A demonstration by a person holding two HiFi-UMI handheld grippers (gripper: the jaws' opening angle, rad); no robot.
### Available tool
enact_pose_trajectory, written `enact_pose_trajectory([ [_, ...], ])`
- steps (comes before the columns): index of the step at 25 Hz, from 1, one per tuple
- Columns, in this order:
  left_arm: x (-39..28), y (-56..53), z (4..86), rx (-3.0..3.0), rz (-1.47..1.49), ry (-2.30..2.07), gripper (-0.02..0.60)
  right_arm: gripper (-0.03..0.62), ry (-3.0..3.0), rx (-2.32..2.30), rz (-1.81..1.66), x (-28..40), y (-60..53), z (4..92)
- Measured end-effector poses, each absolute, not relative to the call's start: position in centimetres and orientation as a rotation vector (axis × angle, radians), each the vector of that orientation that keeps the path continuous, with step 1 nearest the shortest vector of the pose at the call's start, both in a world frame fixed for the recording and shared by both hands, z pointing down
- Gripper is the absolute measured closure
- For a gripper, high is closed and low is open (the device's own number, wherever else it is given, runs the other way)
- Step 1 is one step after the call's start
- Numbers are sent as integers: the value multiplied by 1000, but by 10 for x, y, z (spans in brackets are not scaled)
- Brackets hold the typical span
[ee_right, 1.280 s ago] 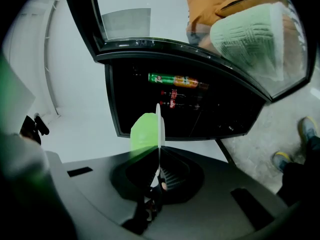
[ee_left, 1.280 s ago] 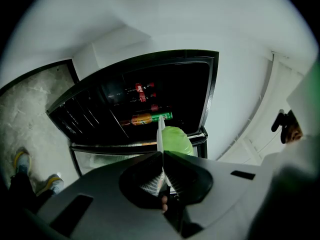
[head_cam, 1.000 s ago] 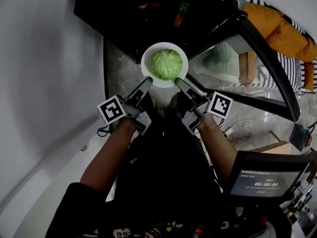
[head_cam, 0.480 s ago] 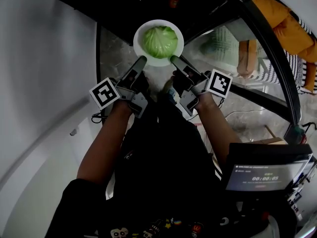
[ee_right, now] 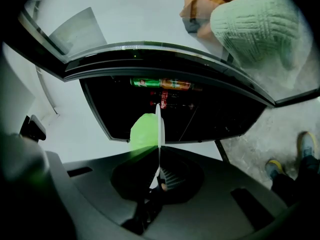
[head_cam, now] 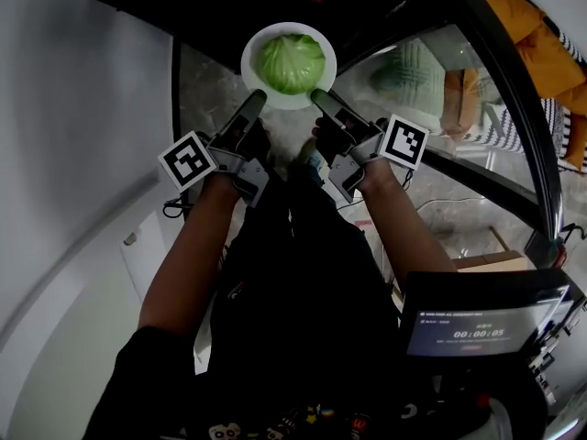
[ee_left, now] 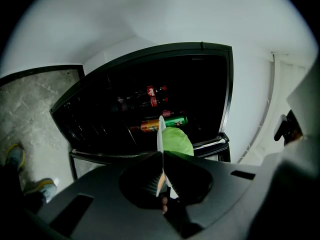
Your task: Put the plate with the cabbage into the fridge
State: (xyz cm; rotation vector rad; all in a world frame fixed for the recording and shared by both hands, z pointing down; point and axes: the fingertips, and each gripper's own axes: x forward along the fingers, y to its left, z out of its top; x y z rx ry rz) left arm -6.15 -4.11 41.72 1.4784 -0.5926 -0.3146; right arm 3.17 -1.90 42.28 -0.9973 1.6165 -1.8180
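Holding the plate (head_cam: 274, 102) level is what is needed now. Its left rim is pinched tight in the left gripper (head_cam: 254, 100), and its right rim in the right gripper (head_cam: 317, 96). Both should be pushed forward together and slowly, or the cabbage (head_cam: 291, 62) may roll off. The plate is held in the air just before the open fridge (head_cam: 211, 3). Cans (ee_left: 161, 123) and bottles (ee_left: 150, 95) are seen inside, but their labels cannot be read.
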Motion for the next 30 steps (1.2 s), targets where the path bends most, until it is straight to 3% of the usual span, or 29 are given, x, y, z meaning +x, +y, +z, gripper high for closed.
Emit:
enact_pose_trajectory([
  [30,-62,-43,409,1531,-304,-628,571,577,1659,-970,-1778,31,-22,418],
])
